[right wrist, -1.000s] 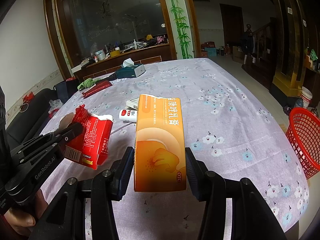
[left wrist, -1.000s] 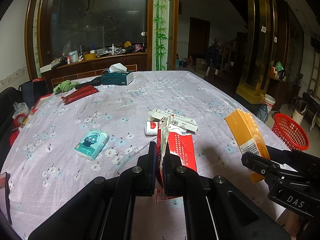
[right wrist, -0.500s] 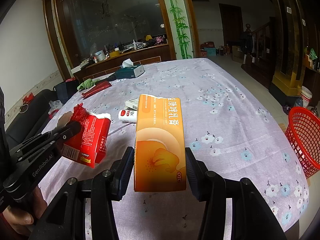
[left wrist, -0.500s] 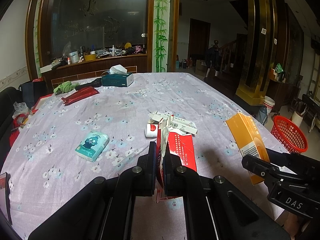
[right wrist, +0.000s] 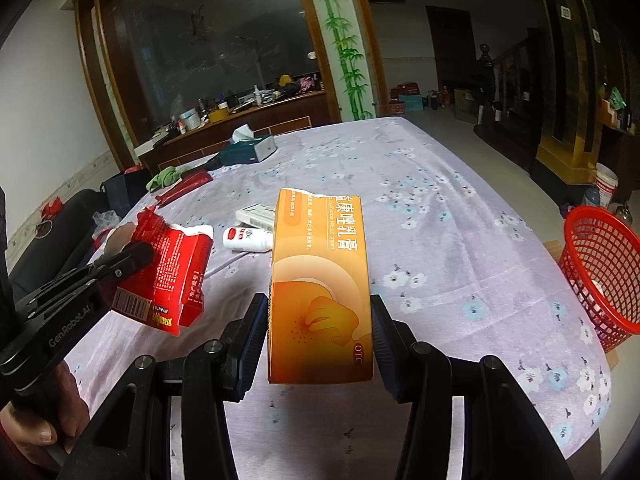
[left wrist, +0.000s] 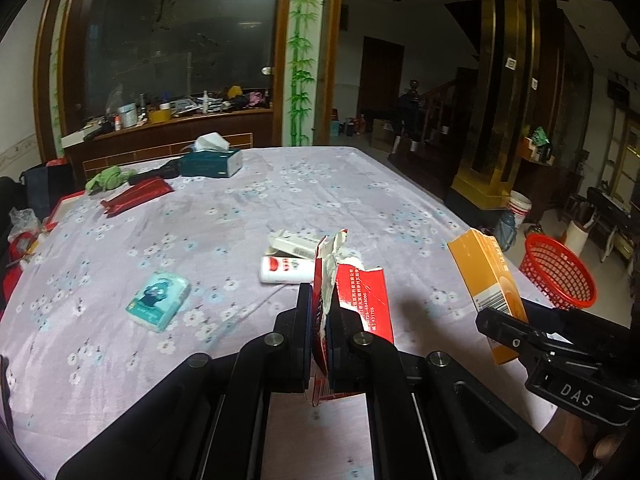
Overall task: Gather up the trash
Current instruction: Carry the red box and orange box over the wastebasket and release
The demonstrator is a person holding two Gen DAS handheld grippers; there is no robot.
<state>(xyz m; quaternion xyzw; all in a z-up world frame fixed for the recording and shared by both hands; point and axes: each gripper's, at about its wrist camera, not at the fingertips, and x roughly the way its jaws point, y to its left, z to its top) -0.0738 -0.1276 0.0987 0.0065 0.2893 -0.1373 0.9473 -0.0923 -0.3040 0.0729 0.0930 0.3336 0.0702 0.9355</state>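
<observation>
A large table (left wrist: 280,200) under a lilac floral cloth fills a dim wood-panelled room. Above its near edge, the left gripper (left wrist: 320,312) pinches a torn red box (left wrist: 360,296); the right gripper (right wrist: 320,336) clamps an orange box (right wrist: 320,280). A red basket (right wrist: 600,272) stands on the floor beside the table.

The right gripper (right wrist: 320,332) held an orange carton (right wrist: 320,280) upright between its fingers (right wrist: 252,340), clamped at the carton's lower sides, above the counter (right wrist: 440,240) with its flowered purple cloth. To the left, the left gripper (right wrist: 132,264) pinched a torn red carton (right wrist: 172,276), tilted and lifted off the cloth. Behind both, a white bottle (right wrist: 246,239) lay on its side just beside a flat white box (right wrist: 256,213). A tissue box (right wrist: 250,148) stood at the far end. A red basket (right wrist: 600,272) stood off the counter's right edge.
</observation>
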